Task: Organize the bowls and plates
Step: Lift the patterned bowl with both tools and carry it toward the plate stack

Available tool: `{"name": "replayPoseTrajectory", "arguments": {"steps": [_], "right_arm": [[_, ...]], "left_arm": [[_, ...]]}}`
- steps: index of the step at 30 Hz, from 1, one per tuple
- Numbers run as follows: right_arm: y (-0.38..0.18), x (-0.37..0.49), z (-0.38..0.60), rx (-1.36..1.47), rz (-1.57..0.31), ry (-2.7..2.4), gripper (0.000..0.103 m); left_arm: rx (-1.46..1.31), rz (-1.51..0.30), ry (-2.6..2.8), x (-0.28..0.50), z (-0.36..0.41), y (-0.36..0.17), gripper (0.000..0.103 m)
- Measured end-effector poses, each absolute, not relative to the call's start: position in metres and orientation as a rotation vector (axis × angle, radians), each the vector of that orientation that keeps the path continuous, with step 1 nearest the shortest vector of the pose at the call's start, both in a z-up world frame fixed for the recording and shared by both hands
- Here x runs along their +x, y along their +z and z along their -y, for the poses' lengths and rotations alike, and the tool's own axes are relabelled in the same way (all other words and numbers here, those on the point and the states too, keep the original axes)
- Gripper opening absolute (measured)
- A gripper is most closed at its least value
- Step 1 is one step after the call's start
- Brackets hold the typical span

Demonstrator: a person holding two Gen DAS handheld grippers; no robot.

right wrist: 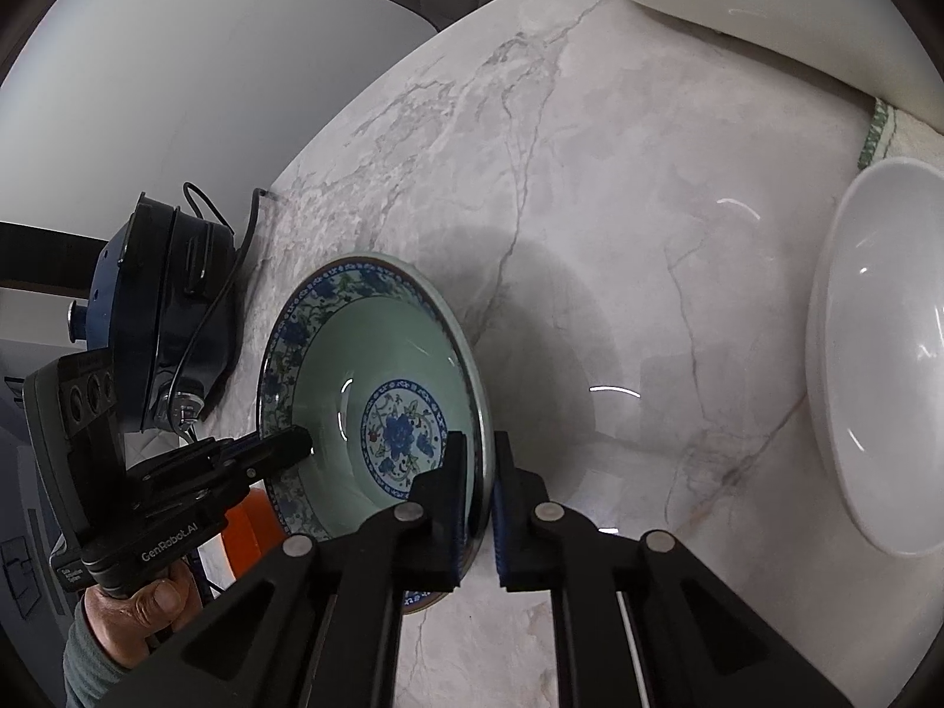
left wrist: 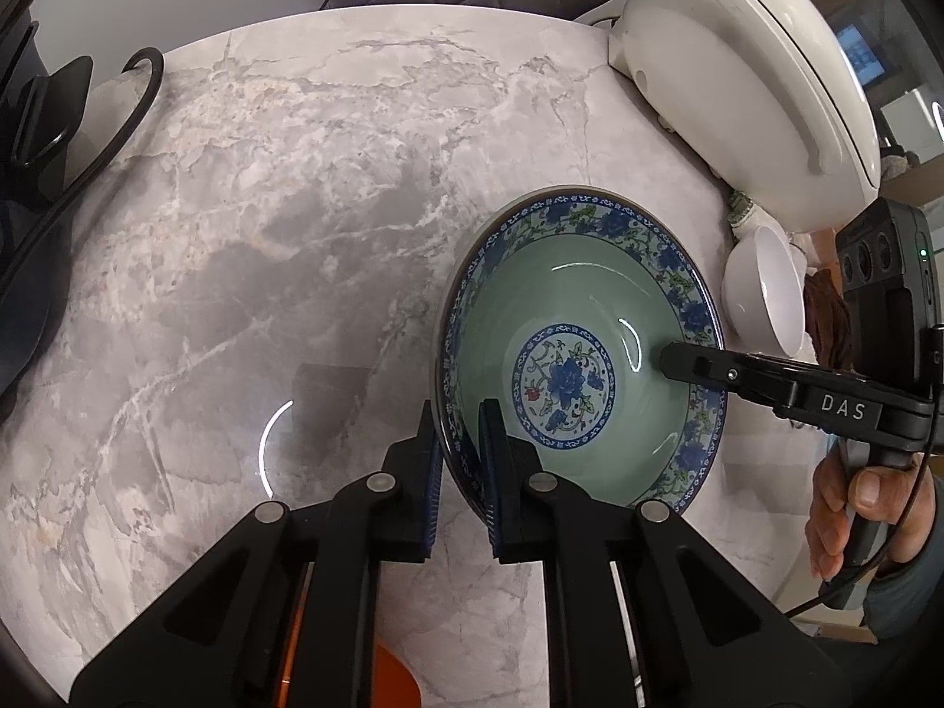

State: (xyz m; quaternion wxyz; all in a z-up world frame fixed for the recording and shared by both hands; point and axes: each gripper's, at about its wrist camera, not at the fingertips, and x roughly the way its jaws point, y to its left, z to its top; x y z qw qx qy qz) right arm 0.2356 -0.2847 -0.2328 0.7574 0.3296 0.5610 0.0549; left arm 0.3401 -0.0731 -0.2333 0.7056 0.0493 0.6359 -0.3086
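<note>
At the far left of the left wrist view a dark appliance (left wrist: 35,135) with a black cable (left wrist: 118,118) sits at the edge of the grey marble table (left wrist: 265,236). Moving right, the left gripper (left wrist: 460,472) has its jaws closed on the near rim of the patterned bowl (left wrist: 578,366), one finger (left wrist: 428,472) outside the wall and the other inside. The bowl, pale green inside with a blue floral band and a blue flower medallion at its centre, is tilted over the table near its right side. Across from it the right gripper (left wrist: 678,363) comes in from the right and pinches the opposite rim; the right wrist view shows its jaws (right wrist: 478,507) clamped either side of the bowl wall, one finger (right wrist: 510,507) outside. Just beyond the bowl to the right stands a small white bowl (left wrist: 767,289), apart from it, with a white lidded appliance (left wrist: 737,71) behind and a green-edged cloth (left wrist: 746,209) between them. At the far right the right hand (left wrist: 867,507) grips the handle of its tool.
</note>
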Motion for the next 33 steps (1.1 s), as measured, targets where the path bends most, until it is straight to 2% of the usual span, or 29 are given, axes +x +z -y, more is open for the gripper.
{"name": "replayPoseTrajectory", "arguments": {"steps": [9, 17, 33], "right_arm": [[-0.204, 0.202, 0.289, 0.701, -1.179, 0.129, 0.01], [-0.187, 0.13, 0.305, 0.734, -1.147, 0.102, 0.01], [-0.217, -0.017, 0.352, 0.83, -1.154, -0.043, 0.01]], "left_arm": [[0.111, -1.37, -0.703, 0.299, 0.076, -0.194, 0.01], [0.147, -1.344, -0.762, 0.223, 0.099, -0.168, 0.01], [0.228, -1.408, -0.889, 0.076, 0.168, -0.206, 0.011]]}}
